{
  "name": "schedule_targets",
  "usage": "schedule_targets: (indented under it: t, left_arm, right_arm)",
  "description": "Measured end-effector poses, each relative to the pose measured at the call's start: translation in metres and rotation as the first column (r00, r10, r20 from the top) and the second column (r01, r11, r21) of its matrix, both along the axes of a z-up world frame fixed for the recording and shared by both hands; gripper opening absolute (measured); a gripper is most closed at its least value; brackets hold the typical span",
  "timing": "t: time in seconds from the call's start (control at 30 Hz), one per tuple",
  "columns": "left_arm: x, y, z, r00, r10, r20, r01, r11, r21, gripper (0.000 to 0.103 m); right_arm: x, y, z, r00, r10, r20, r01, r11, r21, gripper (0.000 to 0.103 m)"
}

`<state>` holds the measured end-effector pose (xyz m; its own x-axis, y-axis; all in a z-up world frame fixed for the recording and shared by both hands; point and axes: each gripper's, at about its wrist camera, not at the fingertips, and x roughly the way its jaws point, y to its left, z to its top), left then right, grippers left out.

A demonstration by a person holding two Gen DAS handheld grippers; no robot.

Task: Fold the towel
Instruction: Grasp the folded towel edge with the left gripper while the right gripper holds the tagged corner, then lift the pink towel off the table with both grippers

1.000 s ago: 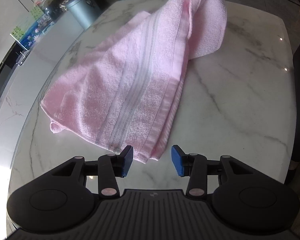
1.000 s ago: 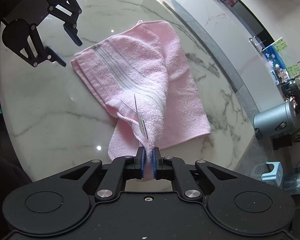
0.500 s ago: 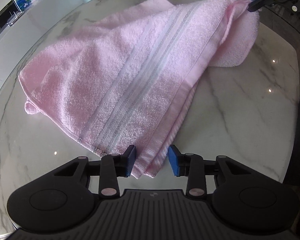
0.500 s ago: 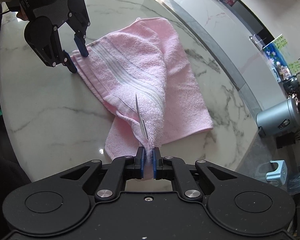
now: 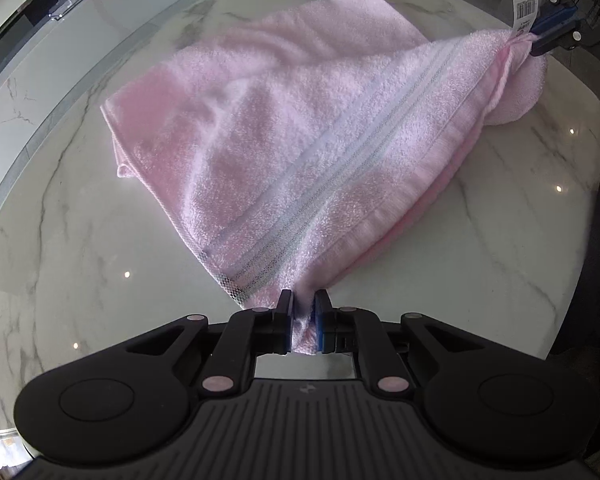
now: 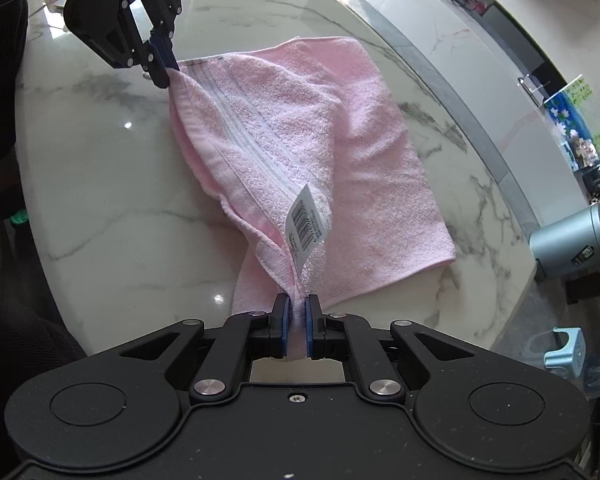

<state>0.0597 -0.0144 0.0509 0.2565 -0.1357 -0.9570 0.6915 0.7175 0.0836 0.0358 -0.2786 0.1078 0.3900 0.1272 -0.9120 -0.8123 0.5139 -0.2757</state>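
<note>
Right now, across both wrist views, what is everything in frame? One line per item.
towel: one, pink with pale stripes, on the table, two corners lifted
barcode tag: one, white, on the towel near the right gripper
table: one, white marble, under the towel
bin: one, silver, on the floor beyond the table
stool: one, light blue, on the floor
left gripper: black with blue pads, shut on a towel corner
right gripper: black with blue pads, shut on the tagged corner

towel (image 5: 284, 152) corners hidden between gripper pads, label (image 6: 307, 221) print unreadable, right gripper (image 5: 540, 36) cut by edge
</note>
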Motion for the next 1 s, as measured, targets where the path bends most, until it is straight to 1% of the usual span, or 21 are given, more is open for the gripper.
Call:
schedule_targets:
  t: [0.1,0.27,0.37,0.43,0.5,0.53,0.6,0.7,0.77,0.87,0.9,0.97,1.0]
  left_arm:
    - [-0.017,0.017,0.011,1.0,0.011,0.013,-0.011,1.0,0.01,0.009]
    - [-0.037,0.03,0.027,0.999,0.035,0.023,-0.035,0.999,0.022,0.009]
    - [-0.048,0.04,0.041,0.998,0.056,0.04,-0.057,0.998,0.001,0.009]
    - [-0.054,0.045,0.051,0.995,0.07,0.068,-0.07,0.998,-0.007,0.009]
    - [-0.053,0.044,0.057,0.992,0.073,0.101,-0.074,0.997,0.001,0.009]
    - [-0.054,0.044,0.068,0.989,0.077,0.13,-0.078,0.997,0.004,0.009]
    - [-0.044,0.042,0.076,0.983,0.082,0.164,-0.084,0.996,0.01,0.009]
    - [-0.038,0.037,0.108,0.966,0.084,0.245,-0.093,0.995,0.023,0.007]
    - [-0.044,0.039,0.13,0.953,0.083,0.291,-0.095,0.995,0.029,0.007]
    - [-0.045,0.035,0.162,0.926,0.084,0.369,-0.104,0.994,0.036,0.007]
    - [-0.044,0.034,0.176,0.914,0.087,0.397,-0.109,0.993,0.033,0.007]
    - [-0.046,0.032,0.194,0.895,0.091,0.436,-0.114,0.993,0.026,0.006]
    - [-0.044,0.03,0.205,0.882,0.092,0.463,-0.117,0.993,0.024,0.006]
  right_arm:
    - [-0.011,0.016,-0.001,0.999,0.041,-0.017,-0.041,0.999,0.004,0.006]
    - [-0.035,0.04,-0.001,0.994,0.104,-0.034,-0.104,0.995,-0.002,0.006]
    - [-0.048,0.049,0.005,0.993,0.115,-0.021,-0.115,0.993,-0.003,0.006]
    - [-0.052,0.052,0.011,0.994,0.107,0.005,-0.107,0.994,-0.017,0.006]
    - [-0.052,0.054,0.022,0.995,0.094,0.033,-0.093,0.996,-0.018,0.006]
    - [-0.051,0.055,0.031,0.995,0.091,0.05,-0.09,0.996,-0.015,0.006]
    - [-0.051,0.056,0.048,0.993,0.085,0.085,-0.084,0.996,-0.011,0.006]
    - [-0.049,0.058,0.08,0.983,0.08,0.166,-0.077,0.997,-0.024,0.006]
    - [-0.048,0.06,0.102,0.973,0.078,0.218,-0.073,0.997,-0.032,0.006]
    - [-0.049,0.061,0.134,0.952,0.074,0.296,-0.064,0.997,-0.042,0.006]
    - [-0.049,0.061,0.144,0.944,0.072,0.321,-0.061,0.997,-0.044,0.006]
    - [-0.05,0.061,0.165,0.927,0.066,0.37,-0.051,0.997,-0.049,0.006]
    - [-0.05,0.061,0.173,0.918,0.064,0.391,-0.047,0.998,-0.051,0.006]
